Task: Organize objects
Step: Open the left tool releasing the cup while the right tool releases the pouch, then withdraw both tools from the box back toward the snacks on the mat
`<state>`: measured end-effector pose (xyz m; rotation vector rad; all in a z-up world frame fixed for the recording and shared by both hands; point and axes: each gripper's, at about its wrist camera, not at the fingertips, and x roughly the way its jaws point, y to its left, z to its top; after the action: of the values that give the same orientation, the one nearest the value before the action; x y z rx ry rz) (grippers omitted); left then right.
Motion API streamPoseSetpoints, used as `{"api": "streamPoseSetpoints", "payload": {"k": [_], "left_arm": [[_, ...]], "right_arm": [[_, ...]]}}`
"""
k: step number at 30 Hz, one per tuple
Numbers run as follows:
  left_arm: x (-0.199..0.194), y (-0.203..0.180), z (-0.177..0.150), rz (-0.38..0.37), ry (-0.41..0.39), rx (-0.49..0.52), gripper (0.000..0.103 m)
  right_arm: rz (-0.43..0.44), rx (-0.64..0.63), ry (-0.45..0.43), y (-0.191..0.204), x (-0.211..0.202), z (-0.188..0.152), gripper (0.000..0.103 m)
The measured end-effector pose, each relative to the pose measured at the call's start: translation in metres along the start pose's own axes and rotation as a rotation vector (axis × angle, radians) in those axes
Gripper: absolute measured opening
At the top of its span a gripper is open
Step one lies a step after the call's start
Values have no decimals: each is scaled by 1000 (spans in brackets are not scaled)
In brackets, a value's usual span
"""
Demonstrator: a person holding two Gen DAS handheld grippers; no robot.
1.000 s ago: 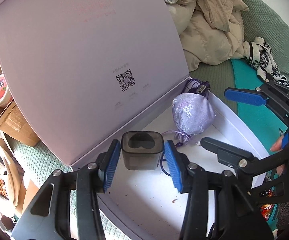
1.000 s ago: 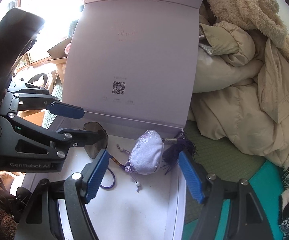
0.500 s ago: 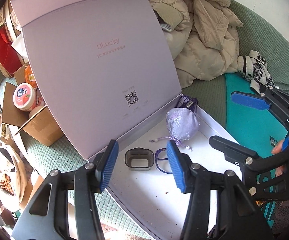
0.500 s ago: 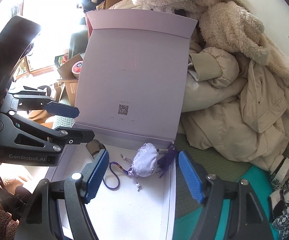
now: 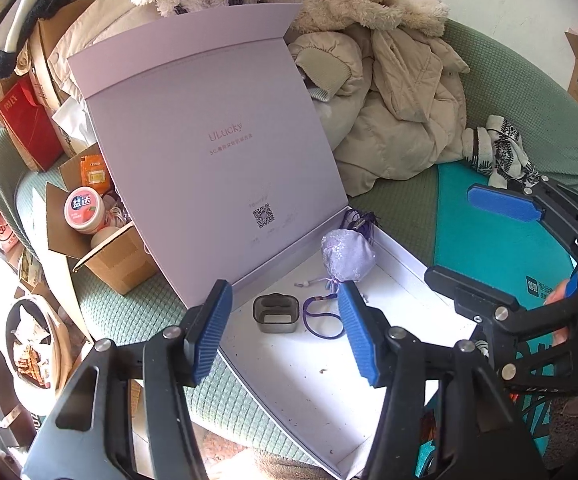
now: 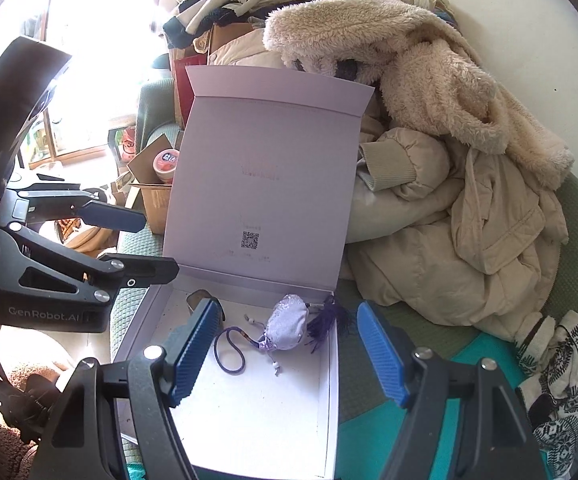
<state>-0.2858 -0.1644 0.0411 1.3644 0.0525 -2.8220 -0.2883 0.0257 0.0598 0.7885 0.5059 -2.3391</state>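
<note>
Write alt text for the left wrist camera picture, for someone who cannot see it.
An open lilac gift box lies on a green sofa, its lid standing up, with a small grey case, a purple cord loop and a lilac pouch inside. The left gripper hovers above, open and empty; the right gripper shows at right.

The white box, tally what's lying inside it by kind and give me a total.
Inside the white box:
Small grey open-topped container: 1
Lavender drawstring pouch: 1
Purple cord loop: 1
Dark purple tassel: 1
Total: 4
</note>
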Motion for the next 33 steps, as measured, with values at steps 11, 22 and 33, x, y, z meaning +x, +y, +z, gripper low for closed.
{"api": "streamPoseSetpoints", "payload": {"k": [11, 22, 33], "left_arm": [[-51, -21, -28, 11, -32, -23, 59], [-102, -58, -72, 10, -54, -29, 60], [-131, -109, -106, -32, -53, 16, 60]], "right_arm": [[-12, -5, -31, 11, -55, -17, 73], [-29, 14, -39, 19, -111, -53, 73], [-76, 75, -26, 16, -154, -95, 73]]}}
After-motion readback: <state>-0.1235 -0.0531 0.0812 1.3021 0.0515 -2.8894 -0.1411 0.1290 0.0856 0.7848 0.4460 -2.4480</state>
